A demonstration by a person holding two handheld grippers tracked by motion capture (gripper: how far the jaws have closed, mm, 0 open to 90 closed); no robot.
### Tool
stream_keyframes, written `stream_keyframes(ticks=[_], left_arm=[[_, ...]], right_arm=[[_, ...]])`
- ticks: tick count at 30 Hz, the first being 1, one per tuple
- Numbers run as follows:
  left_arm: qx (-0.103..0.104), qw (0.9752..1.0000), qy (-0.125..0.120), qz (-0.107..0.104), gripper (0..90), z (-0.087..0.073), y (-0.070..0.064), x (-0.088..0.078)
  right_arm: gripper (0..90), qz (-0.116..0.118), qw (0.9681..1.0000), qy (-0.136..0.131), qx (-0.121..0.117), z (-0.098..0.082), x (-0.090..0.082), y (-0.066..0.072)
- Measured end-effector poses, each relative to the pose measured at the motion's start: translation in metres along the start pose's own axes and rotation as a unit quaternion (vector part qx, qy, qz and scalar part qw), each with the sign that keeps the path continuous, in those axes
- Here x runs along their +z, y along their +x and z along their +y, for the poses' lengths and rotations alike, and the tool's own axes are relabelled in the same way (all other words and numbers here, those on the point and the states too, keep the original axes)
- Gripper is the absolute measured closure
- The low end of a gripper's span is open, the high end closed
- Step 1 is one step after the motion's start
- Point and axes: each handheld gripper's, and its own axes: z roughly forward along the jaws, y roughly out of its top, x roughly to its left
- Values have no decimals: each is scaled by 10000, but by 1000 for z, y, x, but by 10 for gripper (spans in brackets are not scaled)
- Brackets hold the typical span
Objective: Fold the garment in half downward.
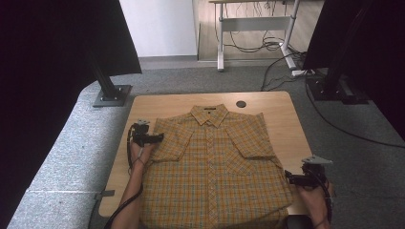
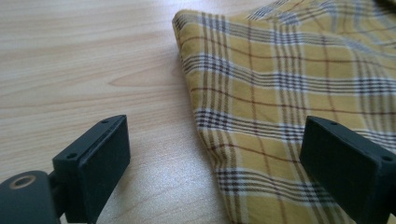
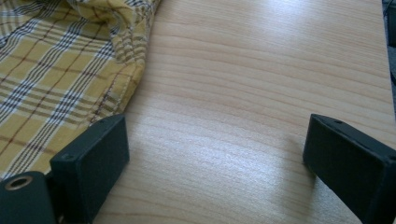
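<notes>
A yellow plaid short-sleeved shirt (image 1: 215,162) lies flat, front up, on the wooden table (image 1: 282,114), collar toward the far edge. My left gripper (image 1: 160,138) is open at the shirt's left sleeve; in the left gripper view the sleeve edge (image 2: 280,93) runs between the wide-apart jaws, low over the wood. My right gripper (image 1: 288,177) is open at the shirt's right side near the hem. In the right gripper view the shirt's edge (image 3: 60,84) lies by the left jaw, with bare table (image 3: 243,93) between the jaws.
A round dark grommet (image 1: 240,103) sits in the table near the far edge. Black stands (image 1: 111,90) and dark curtains flank the table on grey carpet. A desk frame with cables (image 1: 258,43) stands behind.
</notes>
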Motion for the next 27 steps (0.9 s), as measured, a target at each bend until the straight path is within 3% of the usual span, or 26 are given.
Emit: stream_keyframes(ticks=[6,12,23,27], left_arm=[[145,9998,92,47,78,1,-3,2],[196,9997,127,73,68,1,-4,3],[183,9997,151,100,51,2,-4,3],[178,9997,156,113,49,2,-4,3]], right_arm=[[68,76,10000,0,-45,0,0,1],[70,189,9998,-27,60,4,2,-2],[71,319,9993,-193,39,34,10,-4],[63,439,9988,-151,174,44,17,-5]])
